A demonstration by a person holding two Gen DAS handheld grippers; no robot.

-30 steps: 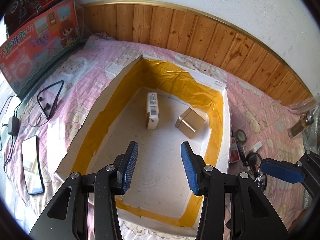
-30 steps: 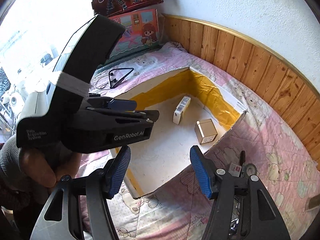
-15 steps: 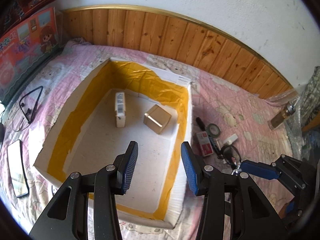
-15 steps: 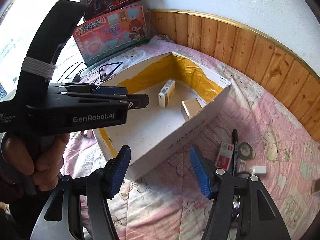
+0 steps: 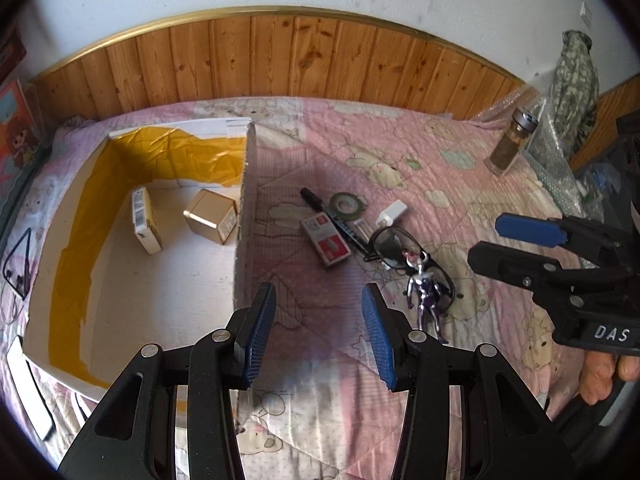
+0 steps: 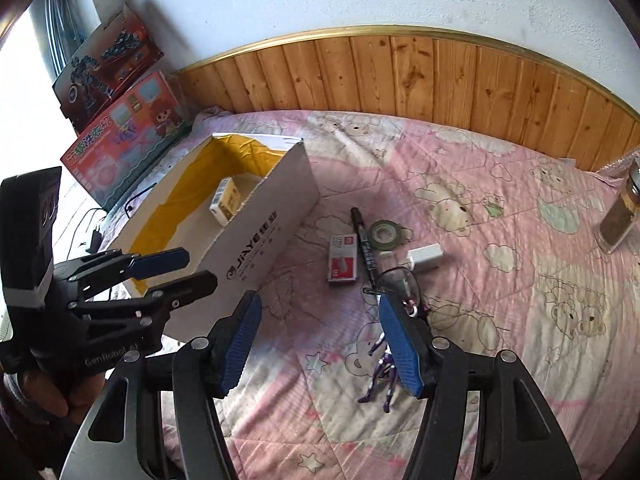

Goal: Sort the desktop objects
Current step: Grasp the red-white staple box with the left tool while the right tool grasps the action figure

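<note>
1. Change: a second ago both wrist views looked down into the yellow-lined cardboard box (image 5: 132, 280); both now look past its right wall onto the pink quilted bed (image 5: 400, 152), where the loose items lie. Both hands have swung across, away from the box.

2. Meaning, as a judgement: a drop-off appears finished and the next pick is being lined up. Two items already sit on the box floor near its far wall: a small white carton with a barcode (image 5: 145, 220) and a gold cube box (image 5: 210, 216).

3. Still unsorted, clustered on the bed just right of the box: a red-and-white staple box (image 6: 342, 258), a black marker pen (image 6: 366, 246), a green tape roll (image 6: 385, 234), a white charger plug (image 6: 426, 256), a pair of glasses (image 5: 394, 246) and a silver-purple toy figure on a keyring (image 5: 428, 300). The pen lies against the staple box; the figure's ring overlaps the glasses frame.

4. Left gripper (image 5: 318, 336): jaws wide apart, nothing between them, only bare quilt beyond. It hangs near the box's right wall.

5. Right gripper (image 6: 320, 344): jaws likewise spread and empty. The toy figure shows partly behind its right finger, not between the pads; contact cannot be confirmed.

6. A brown glass jar (image 5: 510, 148) stands well apart near the bed's far right edge.
</note>
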